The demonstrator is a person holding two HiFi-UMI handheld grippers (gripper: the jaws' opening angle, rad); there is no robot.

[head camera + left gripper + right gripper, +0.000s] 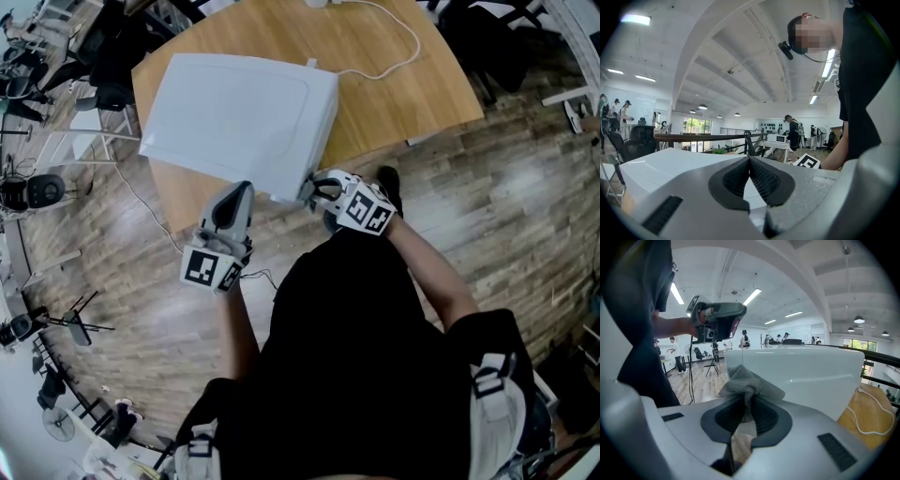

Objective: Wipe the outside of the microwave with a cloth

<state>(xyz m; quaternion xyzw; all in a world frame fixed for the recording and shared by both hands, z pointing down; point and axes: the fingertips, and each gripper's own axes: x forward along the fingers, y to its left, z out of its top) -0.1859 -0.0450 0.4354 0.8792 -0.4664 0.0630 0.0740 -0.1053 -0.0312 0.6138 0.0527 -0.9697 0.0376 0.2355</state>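
A white microwave point(239, 117) stands on a round wooden table point(412, 94), seen from above in the head view. My right gripper point(315, 187) is at its near right corner, shut on a bunched grey cloth point(745, 380). The cloth rests against the microwave's white side point(806, 376), close to that corner. My left gripper point(242, 189) hovers at the near edge of the microwave, its jaws closed with nothing between them. In the left gripper view the gripper point(749, 163) looks over the microwave's top point(665, 166).
A white cable point(398, 52) snakes over the table behind the microwave. Office chairs point(103, 56) and desks crowd the far left. Tripods and gear point(56, 323) stand on the wood floor at left. People point(793, 133) work in the background.
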